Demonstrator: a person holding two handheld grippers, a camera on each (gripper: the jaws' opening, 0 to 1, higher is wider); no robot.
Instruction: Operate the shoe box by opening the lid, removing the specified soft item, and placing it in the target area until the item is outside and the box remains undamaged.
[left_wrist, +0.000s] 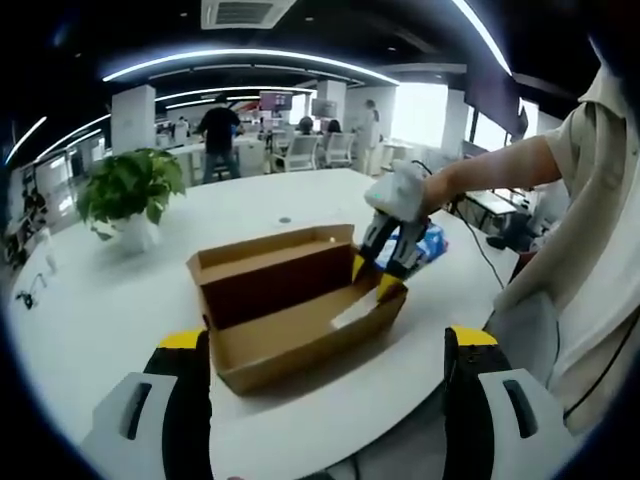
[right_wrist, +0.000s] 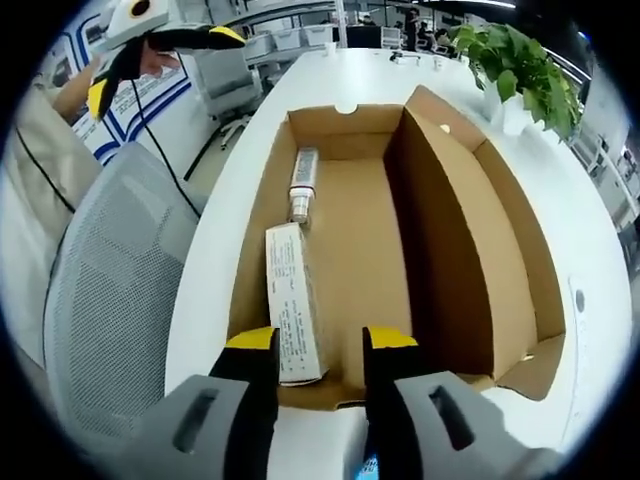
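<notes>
Inspecting the open shoe box (right_wrist: 360, 250), I found its lid (right_wrist: 500, 260) already swung back and standing on its long edge, so the step in hand was the extraction. Inside lay a long white carton (right_wrist: 290, 310) against the wall nearest the chair, and beyond it a small tube (right_wrist: 302, 185) toward the far end; I could not tell from either view which of these was the specified soft item, nor could I make out any marked target area. My right gripper (right_wrist: 318, 350) sat at the near short wall, jaws moderately apart and holding nothing, the carton's near end just between them. My left gripper (left_wrist: 330, 375) was held back from the box over the white table (left_wrist: 110, 310), jaws wide and empty. I judged the sound approach was to descend straight, close lightly on the carton's end, and lift clear without dragging on the cardboard wall, which looked liable to crease. The potted plant (left_wrist: 128, 195) stood well apart.
</notes>
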